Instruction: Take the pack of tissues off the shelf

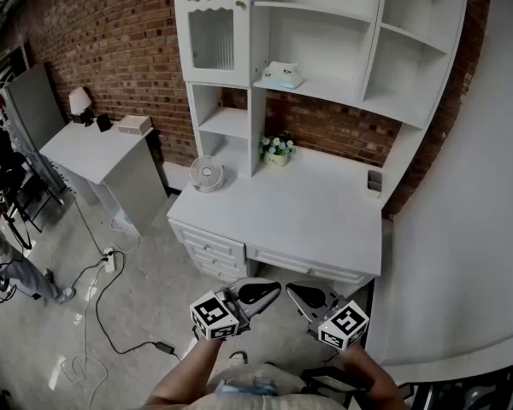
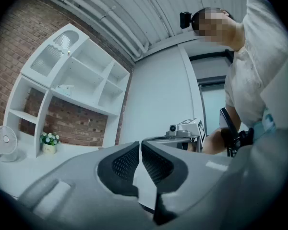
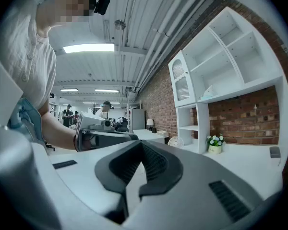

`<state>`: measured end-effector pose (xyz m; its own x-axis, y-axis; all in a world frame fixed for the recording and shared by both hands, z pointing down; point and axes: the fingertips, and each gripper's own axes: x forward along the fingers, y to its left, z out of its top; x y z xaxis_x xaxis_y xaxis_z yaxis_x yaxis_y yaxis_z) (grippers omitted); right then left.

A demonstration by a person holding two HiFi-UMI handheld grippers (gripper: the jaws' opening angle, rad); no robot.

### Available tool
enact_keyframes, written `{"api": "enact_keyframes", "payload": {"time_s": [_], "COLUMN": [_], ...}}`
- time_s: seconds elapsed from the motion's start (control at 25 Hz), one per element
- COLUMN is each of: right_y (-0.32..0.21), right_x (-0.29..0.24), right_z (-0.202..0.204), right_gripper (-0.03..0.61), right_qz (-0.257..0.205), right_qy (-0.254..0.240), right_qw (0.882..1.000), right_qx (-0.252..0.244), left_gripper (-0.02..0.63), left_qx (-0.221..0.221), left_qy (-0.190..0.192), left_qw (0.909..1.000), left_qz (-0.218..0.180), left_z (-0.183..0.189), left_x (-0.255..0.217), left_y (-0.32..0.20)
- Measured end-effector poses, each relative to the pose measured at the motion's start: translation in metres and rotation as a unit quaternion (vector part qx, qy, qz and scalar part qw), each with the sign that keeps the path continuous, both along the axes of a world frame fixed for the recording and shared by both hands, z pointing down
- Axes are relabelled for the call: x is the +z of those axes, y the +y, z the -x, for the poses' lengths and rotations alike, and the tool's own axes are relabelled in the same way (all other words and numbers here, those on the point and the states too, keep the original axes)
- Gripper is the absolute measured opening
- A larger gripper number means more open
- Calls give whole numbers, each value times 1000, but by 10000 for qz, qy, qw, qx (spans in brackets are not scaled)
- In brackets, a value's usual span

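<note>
Tissues [image 1: 282, 74]: on shelf [image 1: 325, 89] above desk [image 1: 308, 216]. Left hand-held gripper [image 1: 269, 289] and right hand-held gripper [image 1: 297, 292]: jaws together, empty, well apart from tissues, below desk's front edge.

Tissue pack [image 1: 282, 74] on white shelf [image 1: 329, 89]

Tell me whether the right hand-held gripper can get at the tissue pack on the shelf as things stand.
Probably yes, after stepping closer. The tissue pack sits alone on an open-fronted shelf. The right hand-held gripper hangs short of the desk, jaws shut, so they must open first.
</note>
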<state>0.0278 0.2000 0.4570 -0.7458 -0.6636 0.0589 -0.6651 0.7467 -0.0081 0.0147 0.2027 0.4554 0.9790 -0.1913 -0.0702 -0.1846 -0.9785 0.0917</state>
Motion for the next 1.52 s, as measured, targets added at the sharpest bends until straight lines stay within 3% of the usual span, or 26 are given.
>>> {"api": "enact_keyframes", "payload": {"time_s": [0.44, 0.68, 1.28, 1.52], "right_y": [-2, 0, -16, -39], "right_x": [0, -2, 8, 8], "right_z": [-5, -6, -31, -36], "right_gripper": [14, 17, 18, 18], "right_qz": [50, 134, 102, 68], "right_qy": [1, -317, -151, -107], "right_qw": [10000, 9993, 9998, 9999], "right_qx": [57, -123, -41, -116], "left_gripper": [9, 11, 11, 11], "left_qx": [27, 25, 3, -37], "left_qy": [-5, 7, -18, 51], "left_qw": [10000, 10000, 10000, 10000], "left_qz": [-66, -48, 27, 5], "left_z": [-5, -9, -30, -35], "left_x": [-6, -5, 8, 9], "left_y": [0, -1, -7, -32]}}
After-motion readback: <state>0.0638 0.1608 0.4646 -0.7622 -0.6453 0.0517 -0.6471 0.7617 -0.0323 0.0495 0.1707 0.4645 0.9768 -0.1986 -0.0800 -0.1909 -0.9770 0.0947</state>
